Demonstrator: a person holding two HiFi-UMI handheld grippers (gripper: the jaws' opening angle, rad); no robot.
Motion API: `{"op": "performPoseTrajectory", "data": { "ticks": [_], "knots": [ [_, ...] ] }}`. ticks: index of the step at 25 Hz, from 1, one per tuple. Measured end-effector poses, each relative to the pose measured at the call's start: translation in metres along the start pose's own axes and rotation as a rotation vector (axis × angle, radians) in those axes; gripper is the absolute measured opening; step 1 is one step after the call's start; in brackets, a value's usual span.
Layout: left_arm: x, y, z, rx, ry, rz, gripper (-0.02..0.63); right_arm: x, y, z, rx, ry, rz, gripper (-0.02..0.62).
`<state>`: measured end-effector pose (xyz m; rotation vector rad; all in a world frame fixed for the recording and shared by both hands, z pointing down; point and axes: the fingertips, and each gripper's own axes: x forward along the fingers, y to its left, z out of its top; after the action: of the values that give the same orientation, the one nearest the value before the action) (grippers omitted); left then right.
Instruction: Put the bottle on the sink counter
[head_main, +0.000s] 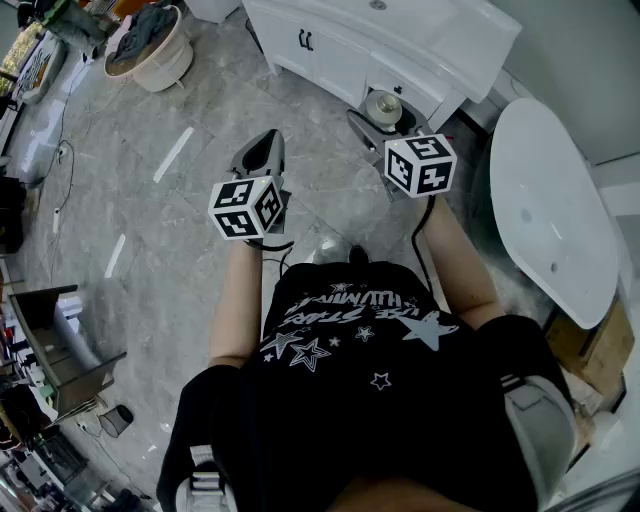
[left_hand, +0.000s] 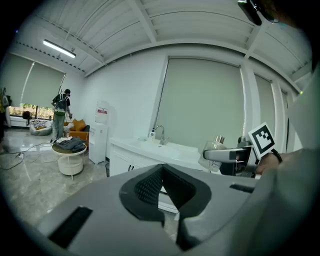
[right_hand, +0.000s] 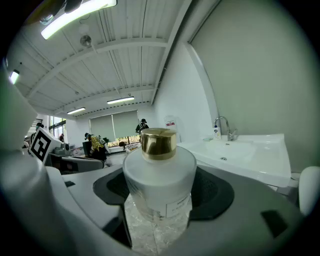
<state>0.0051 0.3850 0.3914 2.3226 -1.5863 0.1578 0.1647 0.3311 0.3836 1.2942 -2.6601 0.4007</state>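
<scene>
Frosted glass under a gold cap (right_hand: 158, 142): the bottle (right_hand: 159, 182) stands upright between the jaws of our right gripper (head_main: 379, 120). That gripper is clamped on its lower body, with the shoulder rising above the pads. Our left gripper (left_hand: 163, 186) is closed on nothing and hangs off to the side. We judge the carry to be under way, with the sink surface (head_main: 450, 50) ahead of us and not yet beneath the bottle. To do it well, we should keep the grip firm and level, since smooth glass can slip. We should bring the base over a bare stretch beside the basin (right_hand: 235, 155), clear of the faucet (right_hand: 223, 127). Then we lower until it sits flat, and only then let go.
</scene>
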Motion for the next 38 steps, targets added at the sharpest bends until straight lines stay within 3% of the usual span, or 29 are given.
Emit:
{"op": "performPoseTrajectory", "data": {
  "ticks": [22, 31, 38],
  "knots": [
    [0.029, -0.023, -0.018, -0.040, 0.001, 0.073, 0.008, -0.001, -0.043, -0.018, 0.011, 0.037, 0.087, 0.325],
    [0.067, 0.005, -0.014, -0.063, 0.026, 0.081, 0.008, 0.044, -0.064, -0.008, 0.015, 0.062, 0.104, 0.325],
    [0.122, 0.062, 0.004, -0.076, 0.021, 0.057, 0.008, 0.119, -0.078, 0.008, 0.004, 0.076, 0.095, 0.325]
  ]
}}
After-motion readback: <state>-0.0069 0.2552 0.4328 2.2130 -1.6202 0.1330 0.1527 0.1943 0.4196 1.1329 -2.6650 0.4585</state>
